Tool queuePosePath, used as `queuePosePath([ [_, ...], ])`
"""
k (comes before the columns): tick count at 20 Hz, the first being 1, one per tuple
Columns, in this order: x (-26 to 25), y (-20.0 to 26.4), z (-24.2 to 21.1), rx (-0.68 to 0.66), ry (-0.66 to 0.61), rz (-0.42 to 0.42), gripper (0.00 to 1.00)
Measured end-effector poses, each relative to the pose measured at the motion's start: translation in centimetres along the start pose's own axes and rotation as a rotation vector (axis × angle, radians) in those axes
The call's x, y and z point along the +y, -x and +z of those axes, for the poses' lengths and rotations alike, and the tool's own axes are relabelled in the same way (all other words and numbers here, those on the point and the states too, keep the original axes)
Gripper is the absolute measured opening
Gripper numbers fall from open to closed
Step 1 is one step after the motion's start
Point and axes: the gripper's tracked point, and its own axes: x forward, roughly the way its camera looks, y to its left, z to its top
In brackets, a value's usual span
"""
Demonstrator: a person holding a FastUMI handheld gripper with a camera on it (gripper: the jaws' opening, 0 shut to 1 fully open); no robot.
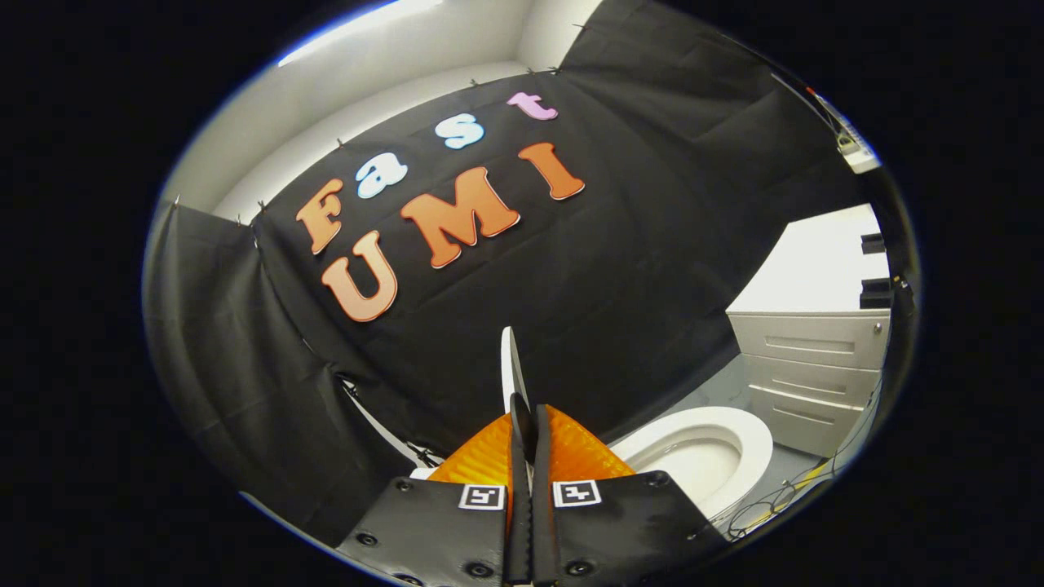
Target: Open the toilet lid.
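My jaws (pixel 524 424) pinch the thin edge of the toilet lid (pixel 513 367), raised near upright; the seat (pixel 754 444) lies exposed to their right, so opening appears nearly complete.

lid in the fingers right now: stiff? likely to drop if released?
The lid looks thin, hard and glossy, so probably stiff but slippery. The gripper is pinching its edge. It stands near upright over the seat, so it may fall either way if released.

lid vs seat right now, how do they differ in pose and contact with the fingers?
Pose: the toilet lid stands raised, edge-on to the camera; the toilet seat lies flat around the open bowl. Contact: the lid's edge sits between the gripper fingers, which look closed on it; the seat lies off to the side, untouched. Both are white.
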Motion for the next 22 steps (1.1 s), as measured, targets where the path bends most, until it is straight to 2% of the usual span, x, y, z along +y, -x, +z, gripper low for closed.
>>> queuePosePath([
  [10, 6.6, 0.9, -2.0, 0.023, 0.107, 0.056, 0.08],
  [15, 10.8, 1.3, -3.5, 0.042, 0.227, 0.105, 0.08],
  [19, 12.6, 1.3, -4.6, 0.054, 0.343, 0.091, 0.08],
  [22, 14.6, 1.6, -5.6, 0.069, 0.378, 0.106, 0.08],
])
